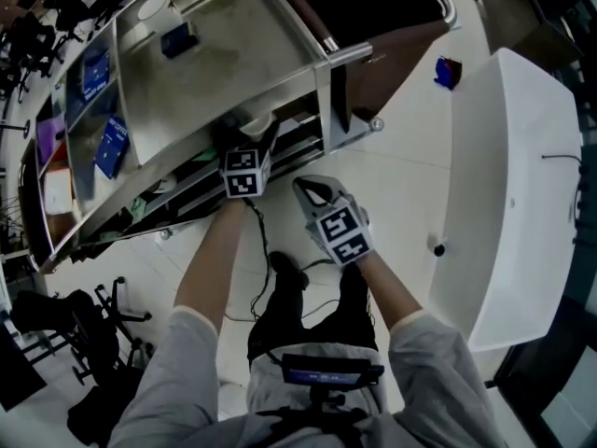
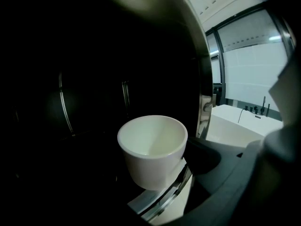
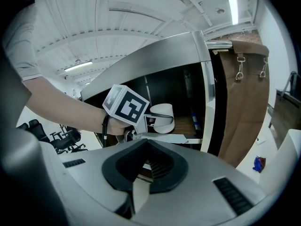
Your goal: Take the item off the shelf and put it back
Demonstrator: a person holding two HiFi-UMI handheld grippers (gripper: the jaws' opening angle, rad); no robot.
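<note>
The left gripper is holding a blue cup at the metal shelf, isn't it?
No, the cup is white, not blue; the left gripper view shows it plainly. The rest stands: the left gripper holds it at the metal shelf.

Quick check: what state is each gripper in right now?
Left hand-held gripper: closed on the white cup.
Right hand-held gripper: closed, holding nothing.

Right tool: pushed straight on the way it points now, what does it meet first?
Probably the left tool, clamped on the white cup, dead ahead at the front rail of the dark shelf. Depth is unclear in the right gripper view, so it might pass just under them and hit the rail instead.
</note>
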